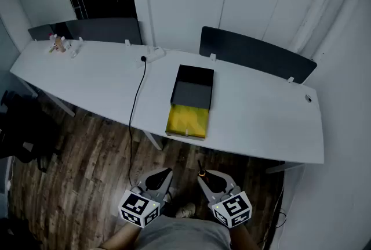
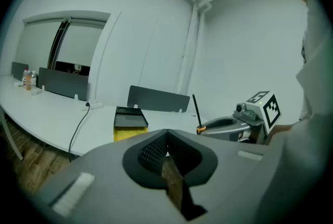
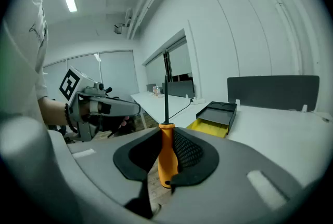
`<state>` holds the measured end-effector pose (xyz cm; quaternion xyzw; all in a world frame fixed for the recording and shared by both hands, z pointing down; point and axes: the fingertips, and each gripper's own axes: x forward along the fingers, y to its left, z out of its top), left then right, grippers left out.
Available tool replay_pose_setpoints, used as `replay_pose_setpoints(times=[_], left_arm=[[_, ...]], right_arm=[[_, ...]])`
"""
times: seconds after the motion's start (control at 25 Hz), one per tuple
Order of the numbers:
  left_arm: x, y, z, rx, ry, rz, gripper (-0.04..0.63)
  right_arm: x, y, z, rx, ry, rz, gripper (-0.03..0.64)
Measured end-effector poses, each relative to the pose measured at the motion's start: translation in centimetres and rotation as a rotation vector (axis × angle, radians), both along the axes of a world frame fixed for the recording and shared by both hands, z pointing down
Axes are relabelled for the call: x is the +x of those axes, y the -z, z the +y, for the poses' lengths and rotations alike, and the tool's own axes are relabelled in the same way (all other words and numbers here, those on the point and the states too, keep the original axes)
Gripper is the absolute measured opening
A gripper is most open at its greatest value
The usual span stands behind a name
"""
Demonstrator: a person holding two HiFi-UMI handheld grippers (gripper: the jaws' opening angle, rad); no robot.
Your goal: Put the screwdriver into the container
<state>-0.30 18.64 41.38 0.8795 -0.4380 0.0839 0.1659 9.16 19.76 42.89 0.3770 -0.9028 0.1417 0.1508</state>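
A black open container (image 1: 194, 91) with a yellow drawer (image 1: 187, 121) pulled out toward me sits mid-table; it also shows in the left gripper view (image 2: 129, 120) and the right gripper view (image 3: 217, 113). My right gripper (image 3: 166, 137) is shut on the screwdriver's orange handle (image 3: 166, 158), and the black shaft (image 3: 166, 88) points up and forward. In the head view the right gripper (image 1: 207, 179) is low, in front of the table and over the floor. My left gripper (image 1: 160, 177) hangs beside it, shut and holding nothing (image 2: 166, 134).
A white table (image 1: 261, 121) spans the view, with dark partition panels (image 1: 255, 54) along its far edge. A black cable (image 1: 137, 98) runs from a plug across the table and down to the wooden floor (image 1: 98, 167). Small bottles (image 1: 58, 43) stand at the far left.
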Motion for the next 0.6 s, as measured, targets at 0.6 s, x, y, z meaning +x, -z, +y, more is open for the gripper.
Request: replay_pose_setpoints(times=[0.6], left_arm=[[-1.5, 1.0, 2.2, 0.01, -0.063, -0.008, 0.0]], right_arm=[[-1.7, 0.2, 1.8, -0.017, -0.054, 0.015, 0.084]])
